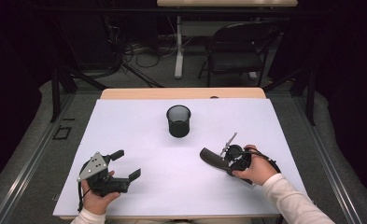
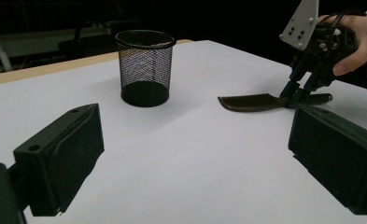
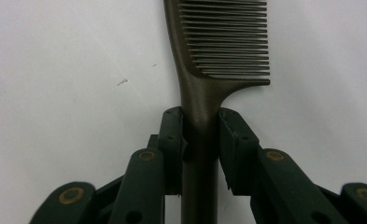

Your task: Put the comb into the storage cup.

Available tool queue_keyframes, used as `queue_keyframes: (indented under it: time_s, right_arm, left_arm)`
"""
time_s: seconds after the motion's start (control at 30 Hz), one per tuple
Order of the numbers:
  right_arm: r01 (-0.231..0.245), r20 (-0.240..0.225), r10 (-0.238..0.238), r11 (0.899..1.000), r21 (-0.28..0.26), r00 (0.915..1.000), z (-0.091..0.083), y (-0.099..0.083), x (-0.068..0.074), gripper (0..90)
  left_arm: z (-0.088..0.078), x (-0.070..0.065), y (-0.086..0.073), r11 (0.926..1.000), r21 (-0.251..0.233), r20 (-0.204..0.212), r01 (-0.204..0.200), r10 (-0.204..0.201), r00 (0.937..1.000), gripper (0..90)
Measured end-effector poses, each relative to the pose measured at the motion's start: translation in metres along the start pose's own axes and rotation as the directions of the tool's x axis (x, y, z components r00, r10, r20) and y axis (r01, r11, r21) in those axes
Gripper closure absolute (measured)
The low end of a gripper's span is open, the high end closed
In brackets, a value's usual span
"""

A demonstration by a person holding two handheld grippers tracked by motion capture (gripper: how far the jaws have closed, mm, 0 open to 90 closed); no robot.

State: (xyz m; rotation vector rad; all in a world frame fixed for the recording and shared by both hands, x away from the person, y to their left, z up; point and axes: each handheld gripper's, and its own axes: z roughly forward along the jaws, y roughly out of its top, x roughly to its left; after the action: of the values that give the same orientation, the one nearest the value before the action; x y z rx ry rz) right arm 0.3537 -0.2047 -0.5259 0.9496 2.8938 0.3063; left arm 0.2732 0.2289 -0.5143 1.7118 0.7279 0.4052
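Right gripper view: right tool [image 3: 201,140] pinches the unlabelled comb [image 3: 204,107] handle; left tool [image 2: 195,158] spread wide

A white table [image 1: 125,121] stands on grey floor [image 1: 36,135]. Beyond it, a black folding chair [image 1: 237,49] and tangled cables [image 1: 139,51] sit in darkness.

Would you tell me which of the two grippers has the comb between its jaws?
The right gripper: its jaws close around the handle of the dark comb, which lies on the white table. The left gripper is open, holding nothing.
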Motion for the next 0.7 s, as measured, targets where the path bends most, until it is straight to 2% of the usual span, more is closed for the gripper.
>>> queue_keyframes:
  time_s: [0.17, 0.67, 0.7]
  right_arm:
    - [0.001, 0.000, -0.001, 1.000, -0.019, 1.0000, 0.0012, -0.0006, 0.0005, 72.7]
    - [0.013, 0.004, -0.013, 1.000, -0.005, 0.9999, -0.0007, -0.0008, 0.0009, 72.9]
    - [0.010, 0.007, -0.010, 1.000, -0.023, 0.9999, -0.0002, -0.0014, 0.0012, 72.9]
  left_arm:
    - [-0.0001, 0.0000, 0.0000, 1.0000, -0.001, 0.000, 0.000, 0.000, 1.0000, 3.3]
    - [0.0000, 0.0000, 0.0000, 1.0000, 0.000, 0.000, 0.000, 0.000, 1.0000, 3.3]
    - [0.0001, 0.0000, -0.0001, 1.0000, -0.001, 0.000, 0.001, -0.001, 1.0000, 3.3]
